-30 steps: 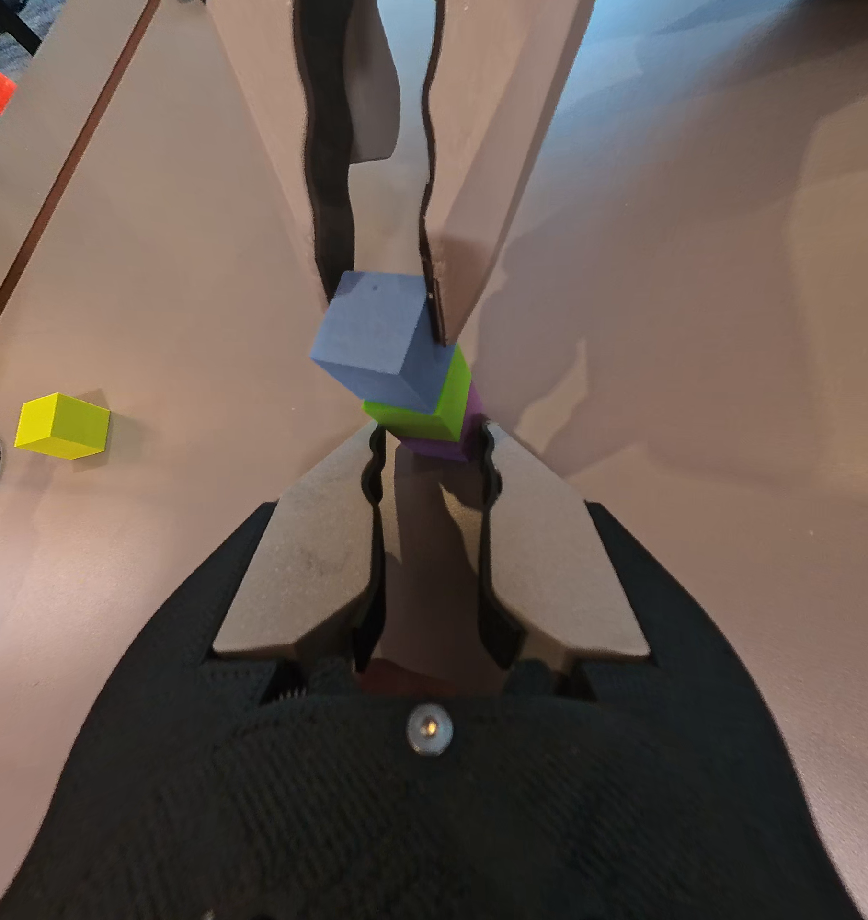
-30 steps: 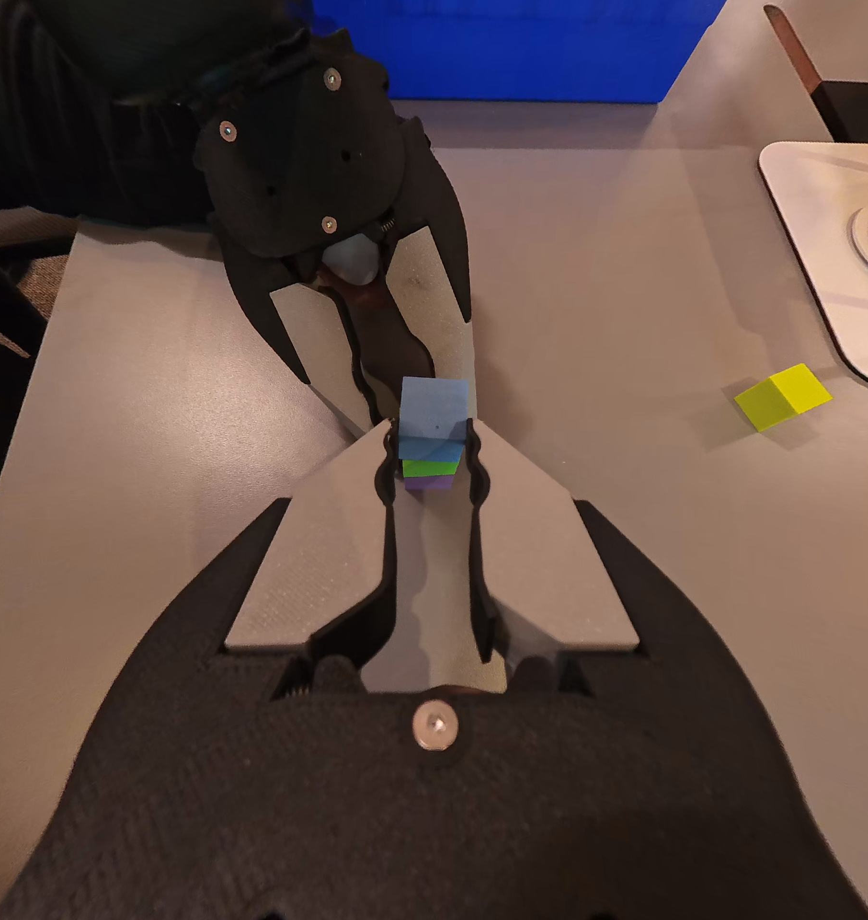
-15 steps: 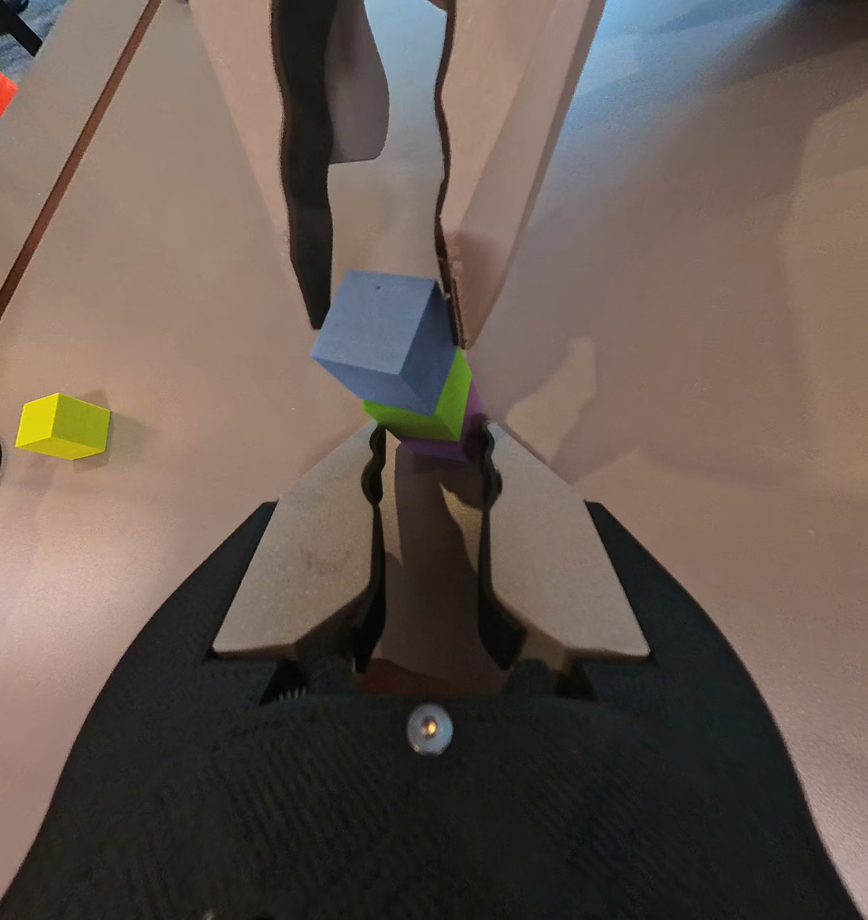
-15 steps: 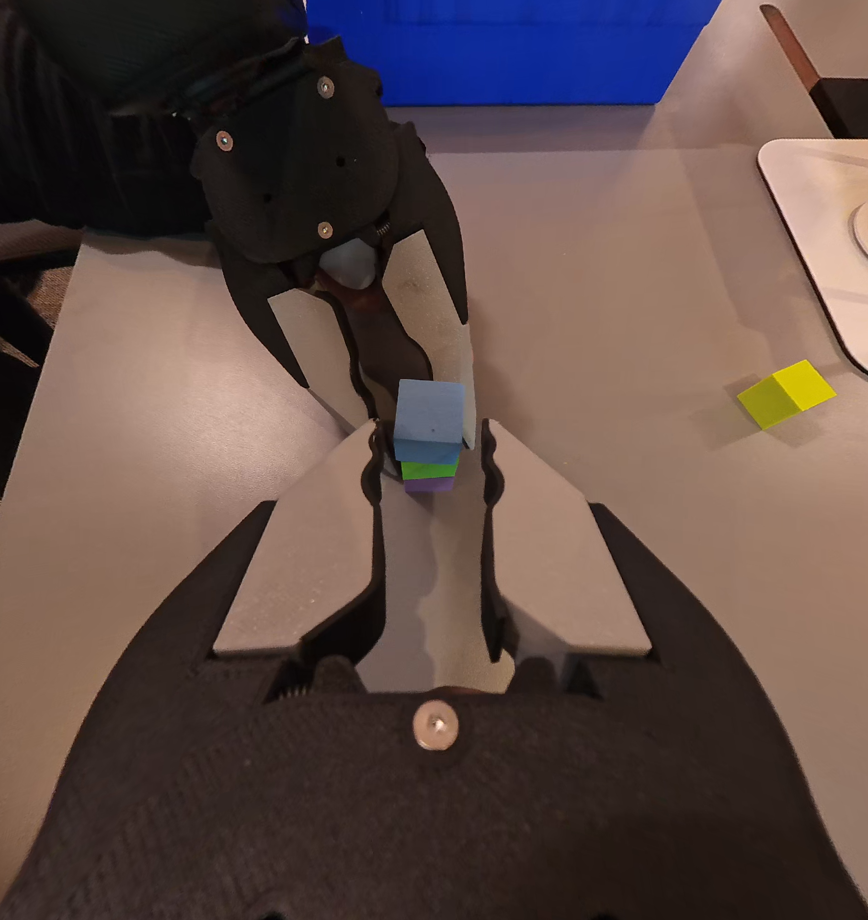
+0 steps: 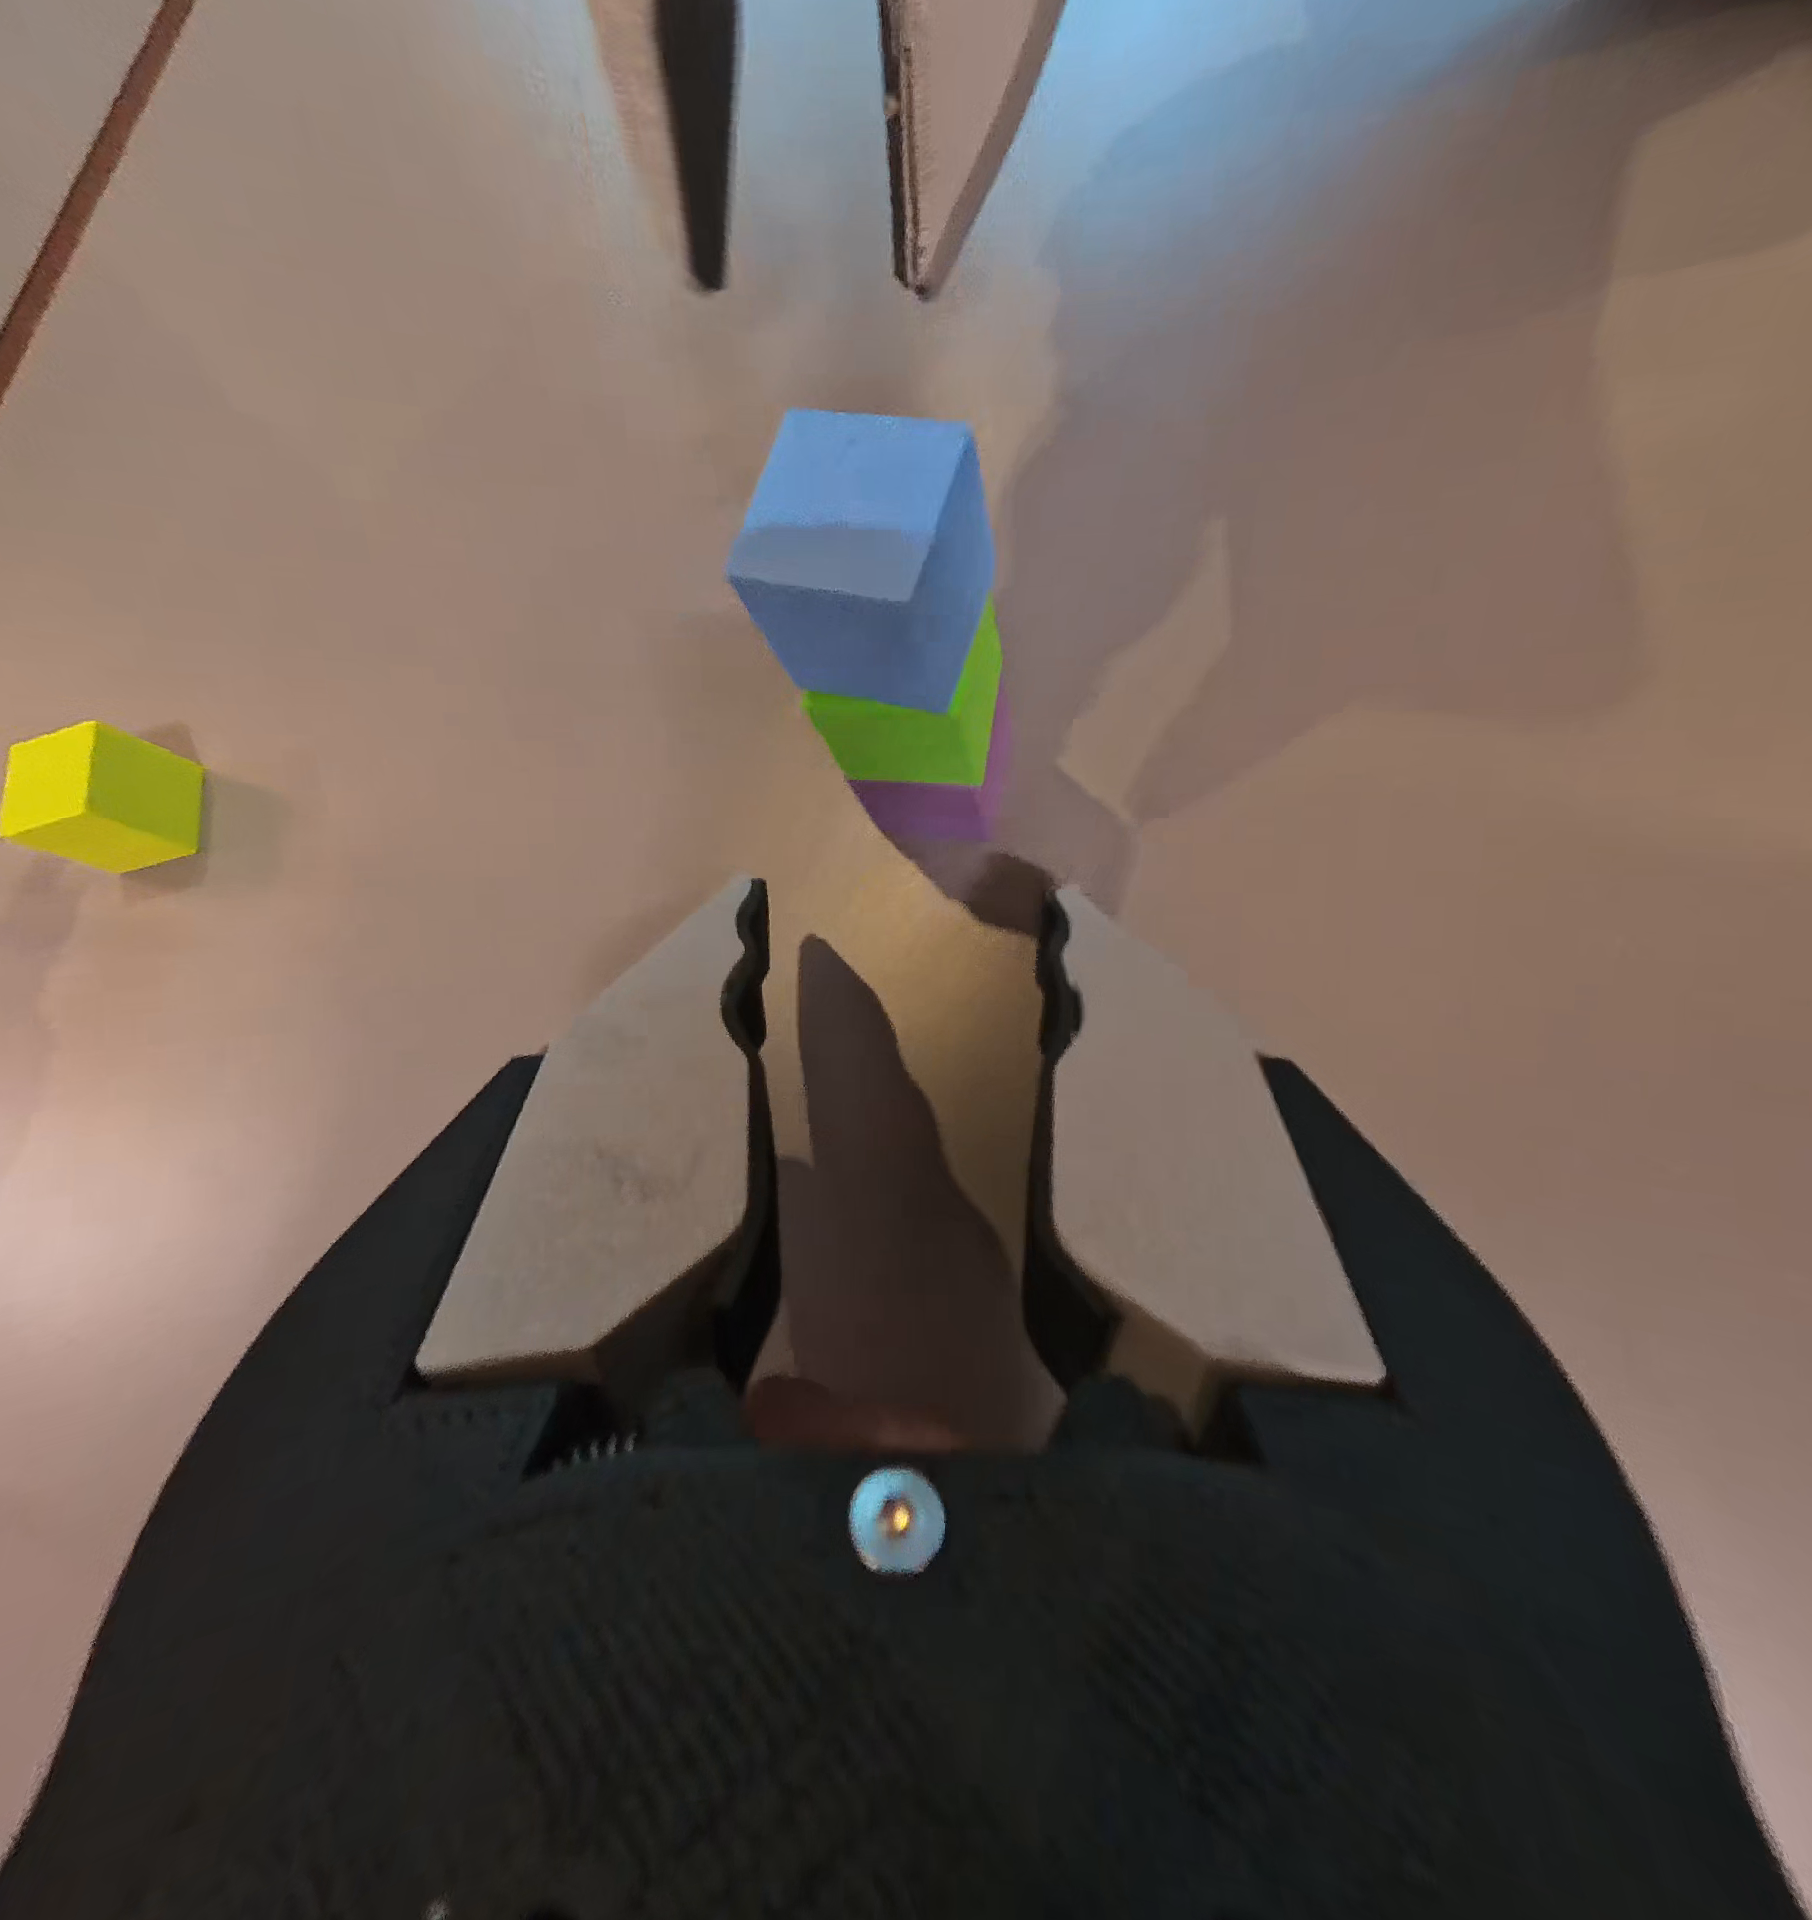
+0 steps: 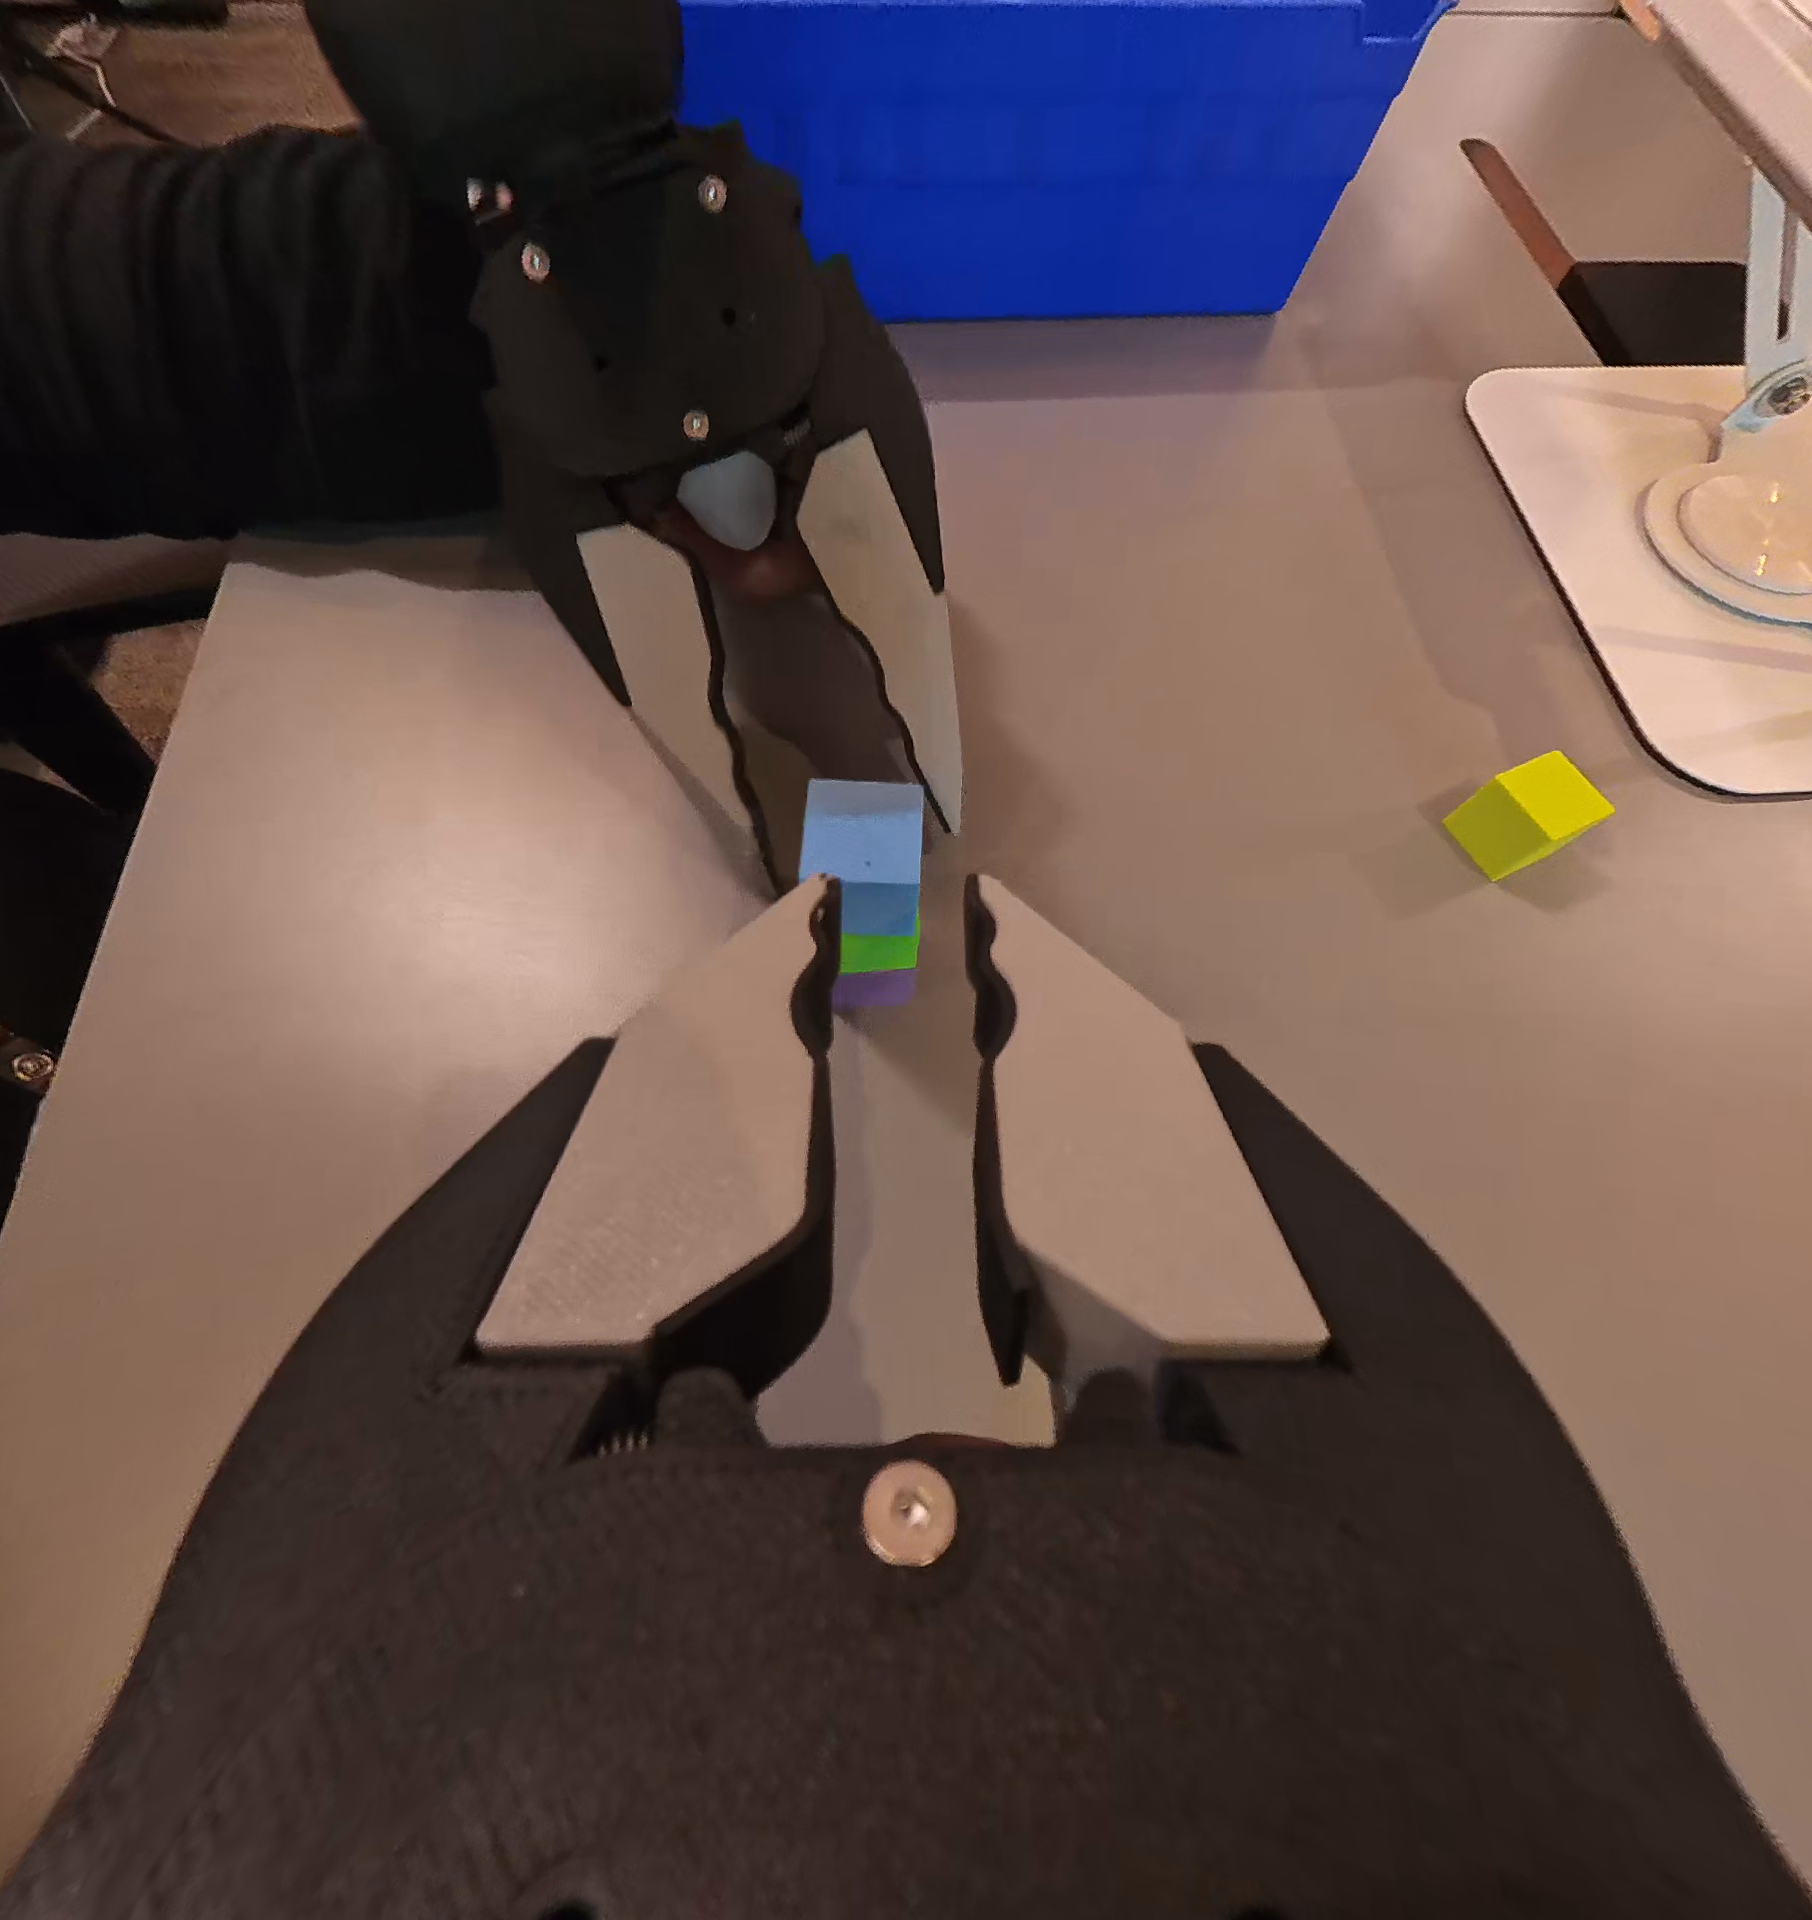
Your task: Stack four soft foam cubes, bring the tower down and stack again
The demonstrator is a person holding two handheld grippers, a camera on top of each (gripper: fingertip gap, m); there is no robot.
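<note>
Both tongs have drawn back from the tower. Blue foam cube tops a green foam cube on a purple foam cube, on the grey tabletop. Yellow foam cube: apart, right of tower. Left tongs, right tongs: jaws apart, empty.

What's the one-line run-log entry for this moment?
stack: blue foam cube on green foam cube on purple foam cube | yellow foam cube loose | both jaws open, empty
</note>
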